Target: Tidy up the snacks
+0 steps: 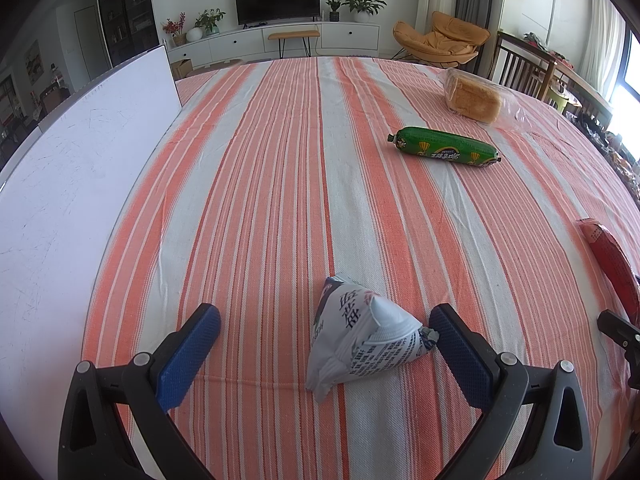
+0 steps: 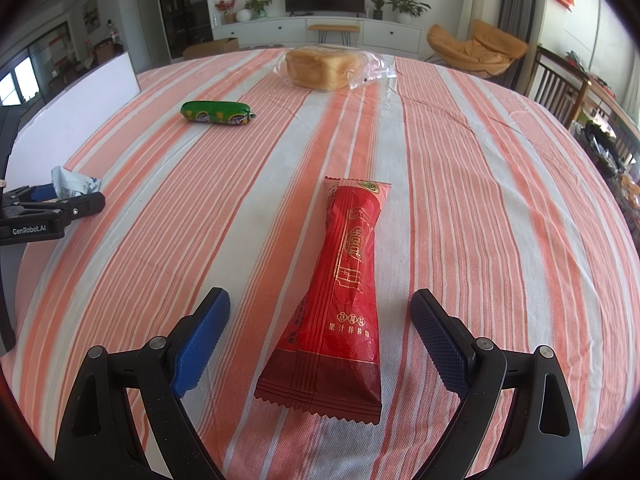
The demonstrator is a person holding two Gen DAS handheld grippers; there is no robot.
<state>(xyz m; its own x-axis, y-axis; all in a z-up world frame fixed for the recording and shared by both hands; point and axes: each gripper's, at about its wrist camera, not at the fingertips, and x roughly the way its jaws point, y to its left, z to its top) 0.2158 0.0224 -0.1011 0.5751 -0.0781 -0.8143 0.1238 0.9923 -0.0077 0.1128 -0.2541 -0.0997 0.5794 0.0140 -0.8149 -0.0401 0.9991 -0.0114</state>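
A white triangular snack packet (image 1: 360, 340) lies on the striped tablecloth between the open fingers of my left gripper (image 1: 324, 320); its right corner touches the right pad (image 1: 460, 356). A long red snack packet (image 2: 340, 300) lies flat between the open fingers of my right gripper (image 2: 320, 304), touching neither. A green sausage (image 1: 444, 147) and a bagged bread loaf (image 1: 474, 96) lie farther back; they also show in the right wrist view as the sausage (image 2: 216, 113) and loaf (image 2: 324, 66). The left gripper (image 2: 52, 212) and white packet (image 2: 74, 186) show at the left of the right wrist view.
A white board (image 1: 80, 184) lies along the table's left edge. The red packet (image 1: 612, 264) shows at the right edge of the left wrist view. Wooden chairs (image 2: 560, 84) stand beyond the table's right side.
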